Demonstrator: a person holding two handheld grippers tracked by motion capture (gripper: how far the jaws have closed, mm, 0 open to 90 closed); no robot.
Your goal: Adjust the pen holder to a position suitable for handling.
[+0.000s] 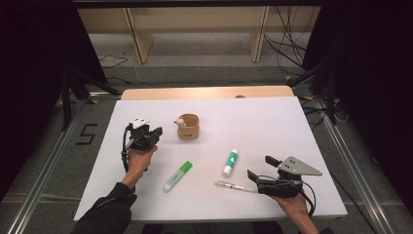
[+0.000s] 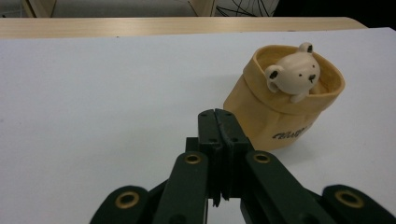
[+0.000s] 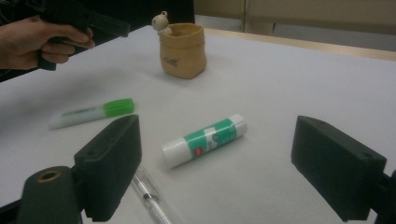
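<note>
A tan fabric pot (image 1: pixel 188 126) with a small bear figure on its rim stands upright on the white table top (image 1: pixel 272 122). My left gripper (image 1: pixel 158 132) is just left of the pot and apart from it. In the left gripper view the gripper (image 2: pixel 219 121) is shut, with nothing between its jaws, and the pot (image 2: pixel 285 102) stands close ahead on the right. My right gripper (image 1: pixel 260 167) is open near the front right. Ahead of its spread jaws (image 3: pixel 217 168) lie a green-labelled glue stick (image 3: pixel 204 140) and a clear pen (image 3: pixel 149 196).
A green-capped highlighter (image 1: pixel 177 176) lies left of the glue stick (image 1: pixel 230 163), and the pen (image 1: pixel 234 185) lies beside the right gripper's lower jaw. A wooden strip (image 1: pixel 204 91) borders the far edge. Stand legs and cables are on the floor beyond.
</note>
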